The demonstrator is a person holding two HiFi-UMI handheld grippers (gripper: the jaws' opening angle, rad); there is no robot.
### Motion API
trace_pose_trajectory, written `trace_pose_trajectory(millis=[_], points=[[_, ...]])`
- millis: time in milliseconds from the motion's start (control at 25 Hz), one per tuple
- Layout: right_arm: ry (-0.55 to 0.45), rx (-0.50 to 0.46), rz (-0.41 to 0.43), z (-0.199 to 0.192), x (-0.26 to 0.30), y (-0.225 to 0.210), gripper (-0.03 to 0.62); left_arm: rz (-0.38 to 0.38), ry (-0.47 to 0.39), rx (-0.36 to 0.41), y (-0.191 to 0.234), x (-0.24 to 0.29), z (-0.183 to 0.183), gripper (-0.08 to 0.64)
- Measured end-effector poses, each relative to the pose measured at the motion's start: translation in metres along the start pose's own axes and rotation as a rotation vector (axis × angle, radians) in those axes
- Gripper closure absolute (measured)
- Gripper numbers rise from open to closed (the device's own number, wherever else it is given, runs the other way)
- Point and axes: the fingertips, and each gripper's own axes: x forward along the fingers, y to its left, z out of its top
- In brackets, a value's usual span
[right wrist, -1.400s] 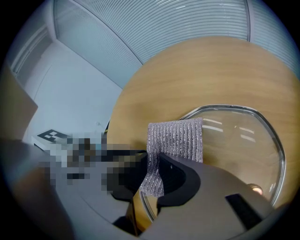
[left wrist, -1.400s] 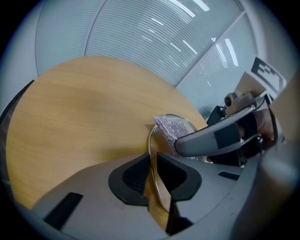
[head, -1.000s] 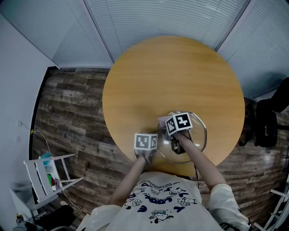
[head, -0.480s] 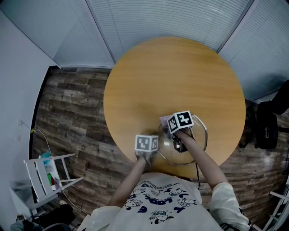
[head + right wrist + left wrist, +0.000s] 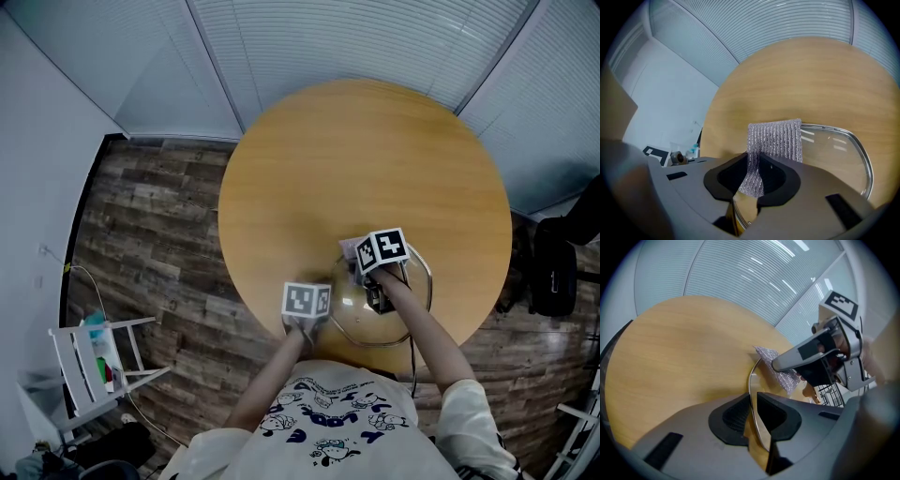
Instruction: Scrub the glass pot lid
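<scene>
The glass pot lid [image 5: 386, 314] lies at the near edge of the round wooden table [image 5: 366, 159]. My left gripper [image 5: 307, 302] is shut on the lid's metal rim [image 5: 751, 380] at its left side; the thin rim runs between the jaws. My right gripper [image 5: 381, 255] is over the lid, shut on a silvery scrub cloth [image 5: 774, 138]. The cloth [image 5: 348, 249] hangs over the lid's far left rim and rests against the glass [image 5: 834, 152]. In the left gripper view the right gripper [image 5: 818, 355] presses the cloth [image 5: 780, 371] onto the lid.
A white folding rack [image 5: 89, 361] stands on the wood floor at the lower left. A dark bag or chair [image 5: 553, 267] sits to the right of the table. Window blinds [image 5: 356, 37] line the far wall.
My right gripper and the cloth have slid slightly to the right across the lid. The left gripper has kept its hold on the rim, barely moving.
</scene>
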Motion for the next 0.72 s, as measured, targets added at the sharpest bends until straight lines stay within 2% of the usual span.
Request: trace_pose_trajectory(millis=[720], points=[[0.001, 0.034, -0.031, 0.013, -0.007, -0.023, 0.517, 0.0, 0.004, 0.007, -0.003, 0.003, 0.001, 0.502]])
